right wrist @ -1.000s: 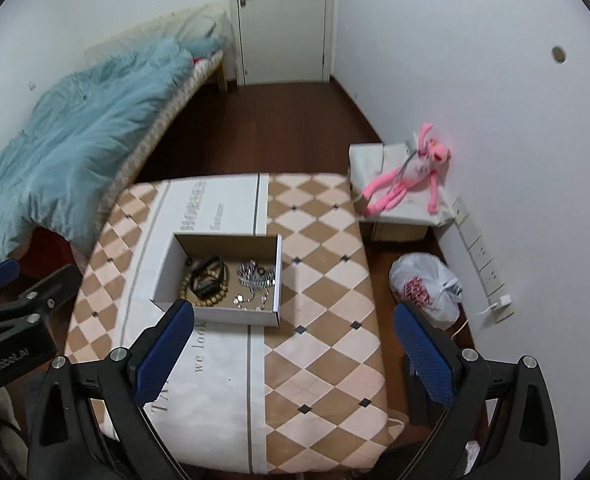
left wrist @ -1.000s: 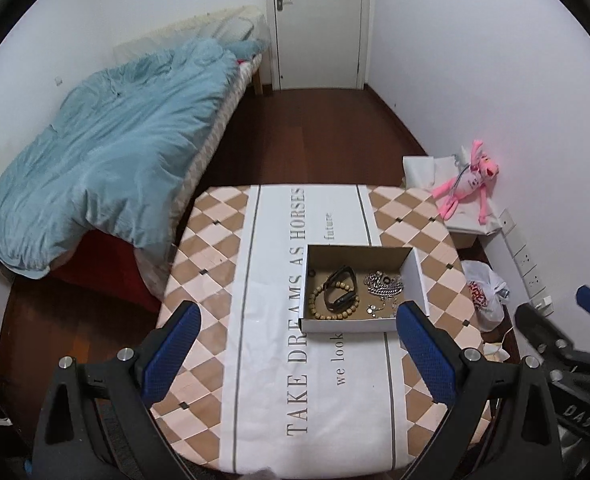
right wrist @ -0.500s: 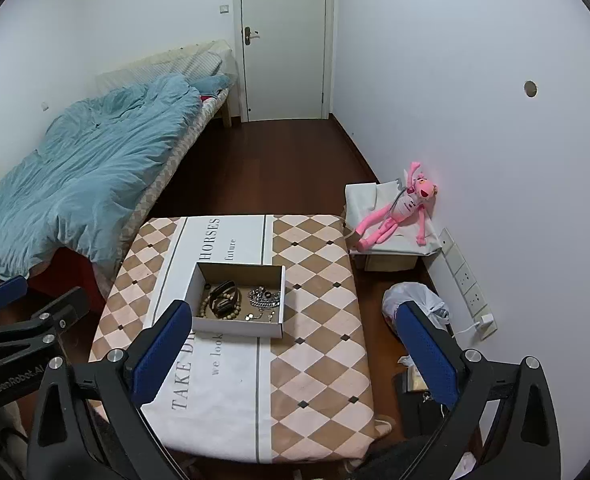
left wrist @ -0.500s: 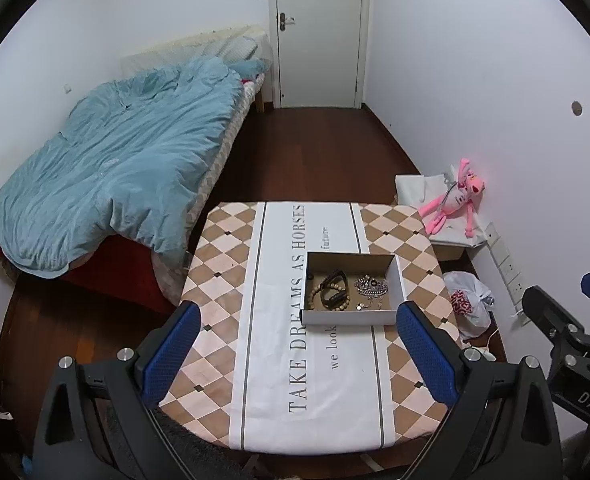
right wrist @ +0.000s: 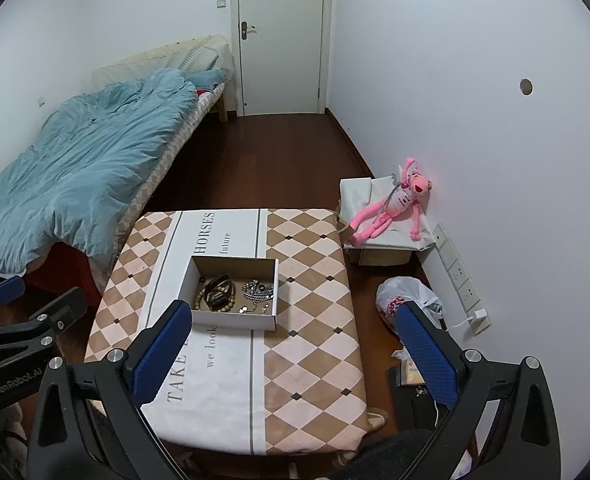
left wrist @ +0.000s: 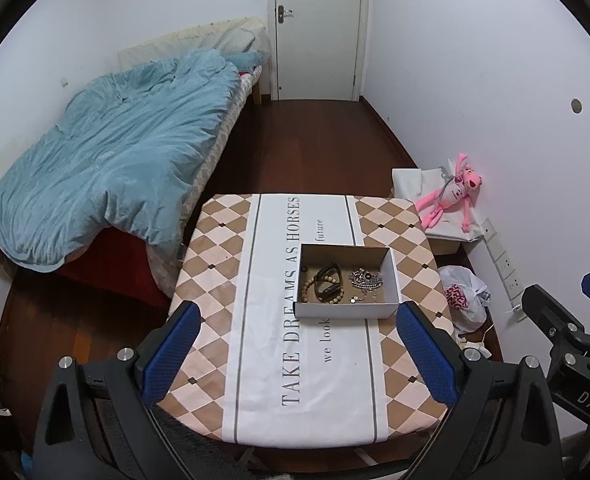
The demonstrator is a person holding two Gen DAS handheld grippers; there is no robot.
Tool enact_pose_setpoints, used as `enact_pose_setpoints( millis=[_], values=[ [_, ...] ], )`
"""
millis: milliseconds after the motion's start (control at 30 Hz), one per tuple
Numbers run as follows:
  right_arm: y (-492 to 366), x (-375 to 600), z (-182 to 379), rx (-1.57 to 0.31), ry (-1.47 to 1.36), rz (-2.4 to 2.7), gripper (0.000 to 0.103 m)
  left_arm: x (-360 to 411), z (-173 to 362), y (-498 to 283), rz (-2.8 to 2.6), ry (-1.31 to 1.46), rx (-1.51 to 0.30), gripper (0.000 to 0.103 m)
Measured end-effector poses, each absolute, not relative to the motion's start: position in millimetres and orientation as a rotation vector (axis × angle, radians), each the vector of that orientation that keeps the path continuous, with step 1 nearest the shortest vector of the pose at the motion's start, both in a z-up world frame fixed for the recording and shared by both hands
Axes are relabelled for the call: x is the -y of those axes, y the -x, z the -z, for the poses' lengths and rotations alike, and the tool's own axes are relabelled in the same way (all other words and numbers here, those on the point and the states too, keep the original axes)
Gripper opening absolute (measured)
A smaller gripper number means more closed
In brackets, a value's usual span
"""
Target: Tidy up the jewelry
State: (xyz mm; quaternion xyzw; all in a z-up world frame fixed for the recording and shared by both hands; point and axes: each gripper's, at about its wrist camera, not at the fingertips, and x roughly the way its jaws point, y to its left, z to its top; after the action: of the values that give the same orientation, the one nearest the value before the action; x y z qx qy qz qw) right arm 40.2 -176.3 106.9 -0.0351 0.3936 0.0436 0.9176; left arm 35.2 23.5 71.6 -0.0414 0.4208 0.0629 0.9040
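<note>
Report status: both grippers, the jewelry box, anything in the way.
Left gripper open, empty, high above table. Right gripper the same. Jewelry box on the tablecloth, bead bracelet and silver chain inside. Nothing blocking.

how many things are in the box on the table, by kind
Bead bracelet: 1
Dark band: 1
Silver chain pile: 1
Small loose pieces: too small to count
Total: 3 clear items in the box, plus the small pieces.
</note>
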Motion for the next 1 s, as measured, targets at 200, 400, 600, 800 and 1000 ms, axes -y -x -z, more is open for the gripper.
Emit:
enact_pose_setpoints(
  millis=[200,400,600,800,1000],
  values=[
    [-66,171,-96,-0.839,0.089,-0.077,0.103,-23,-63,-57,-0.145,0.081,-0.899,0.1],
    [-92,165,-85,-0.874,0.105,-0.07,0.103,-24,-56,-76,-0.159,0.074,-0.932,0.1],
    [-115,157,-72,-0.907,0.132,-0.07,0.103,-26,-43,-94,-0.164,0.068,-0.976,0.1],
    [-130,152,-56,-0.944,0.142,-0.067,0.103,-28,-30,-106,-0.176,0.068,-1.004,0.1],
    [-140,151,-44,-0.976,0.137,-0.063,0.103,-30,-22,-112,-0.181,0.065,-1.026,0.1]
  ],
)
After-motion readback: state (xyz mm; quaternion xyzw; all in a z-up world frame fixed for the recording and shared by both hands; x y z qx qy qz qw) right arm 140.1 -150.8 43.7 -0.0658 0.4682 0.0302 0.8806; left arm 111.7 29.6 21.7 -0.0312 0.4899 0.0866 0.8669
